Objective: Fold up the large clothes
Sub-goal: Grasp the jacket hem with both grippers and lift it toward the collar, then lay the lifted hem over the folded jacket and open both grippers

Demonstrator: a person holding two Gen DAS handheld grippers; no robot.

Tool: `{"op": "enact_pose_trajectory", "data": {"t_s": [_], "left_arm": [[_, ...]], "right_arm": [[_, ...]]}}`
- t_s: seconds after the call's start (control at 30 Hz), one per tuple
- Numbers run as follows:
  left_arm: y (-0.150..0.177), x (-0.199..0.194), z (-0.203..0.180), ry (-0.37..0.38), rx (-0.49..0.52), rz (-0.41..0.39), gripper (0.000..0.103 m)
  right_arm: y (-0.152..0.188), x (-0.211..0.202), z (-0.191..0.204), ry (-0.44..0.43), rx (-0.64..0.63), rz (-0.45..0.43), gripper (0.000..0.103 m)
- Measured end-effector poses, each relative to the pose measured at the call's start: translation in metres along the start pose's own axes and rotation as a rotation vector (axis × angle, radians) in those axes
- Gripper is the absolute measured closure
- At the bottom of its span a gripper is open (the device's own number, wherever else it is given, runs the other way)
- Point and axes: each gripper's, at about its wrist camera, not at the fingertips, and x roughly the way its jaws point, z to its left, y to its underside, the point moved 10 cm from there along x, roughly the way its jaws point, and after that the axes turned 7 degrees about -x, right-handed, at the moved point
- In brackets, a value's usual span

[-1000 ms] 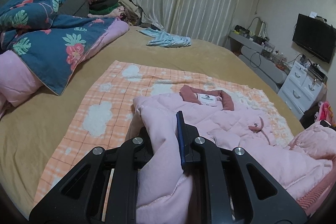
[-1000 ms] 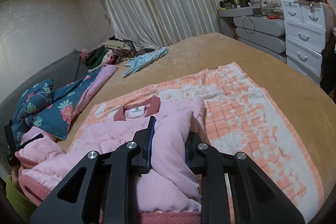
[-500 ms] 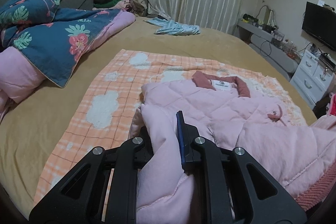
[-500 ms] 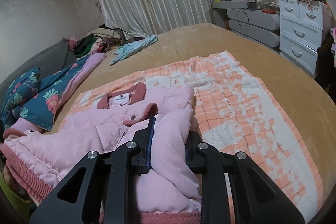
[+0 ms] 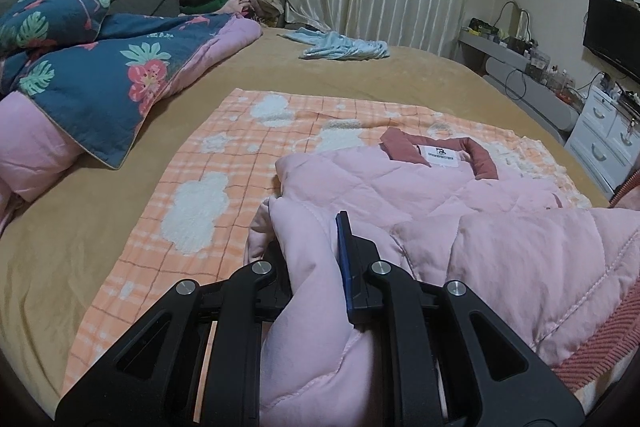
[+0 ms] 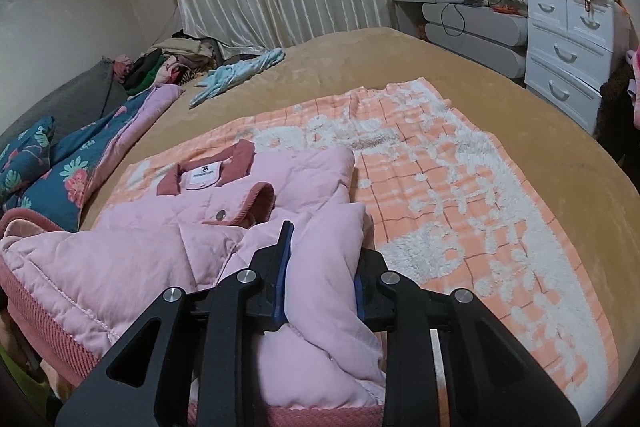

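1. While I hold both tools low over the bed, the pink quilted jacket point(image 5: 460, 199) lies straight ahead of them on the orange-and-white checked blanket point(image 5: 208, 187), its collar point(image 5: 436, 151) at the far end, in the middle right of the left wrist view and the middle left of the right wrist view.

2. Its long axis runs from the red ribbed hem point(image 6: 52, 323) near me to that collar, so I judge the coming move to be a forward lay-down along this line.

3. My left gripper point(image 5: 316, 239) is clamped tight on a bunched fold of the jacket's left edge; the cloth fills the gap between its fingers in the lower centre of the frame.

4. My right gripper point(image 6: 324, 251) has a matching fold of the right edge between its fingers, and its jaws are opening slightly; the pads still appear to press the cloth, though I judge the hold is loosening.

5. Neither hand is nearer: each sits at its own side of the jacket, with the body of the garment sagging between them.

6. The lifted lower half hangs just above the flat upper half, which rests on the blanket. Bare blanket shows to the left in the left view and to the right in the right view, so the jacket sits roughly centred.

7. A pile of blue floral bedding point(image 5: 96, 75) lies well apart at the upper left, clear of the fold line.
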Motion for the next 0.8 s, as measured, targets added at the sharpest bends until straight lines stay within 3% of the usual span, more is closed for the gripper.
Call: {"op": "enact_pose_trajectory", "data": {"t_s": [0.33,0.43,0.47,0.5,0.63,0.8], "left_arm": [[-0.004,0.014,-0.002,0.005,0.0,0.023,0.095],[-0.004,0.015,-0.002,0.005,0.001,0.026,0.095],[-0.004,0.015,-0.002,0.006,0.0,0.026,0.095],[-0.004,0.016,-0.002,0.008,-0.001,0.027,0.095],[-0.006,0.019,-0.003,0.016,-0.003,0.031,0.095],[-0.009,0.02,-0.001,0.029,-0.02,0.039,0.095]], "right_arm": [[-0.01,0.014,-0.007,-0.078,0.096,0.017,0.066],[-0.016,0.009,-0.005,-0.134,0.137,0.007,0.05],[-0.019,0.005,-0.004,-0.149,0.146,-0.003,0.026],[-0.024,-0.003,-0.004,-0.162,0.158,-0.026,0.016],[-0.046,-0.043,0.0,-0.248,0.149,-0.151,0.01],[-0.042,-0.097,-0.03,-0.225,0.136,-0.309,0.004]]}}
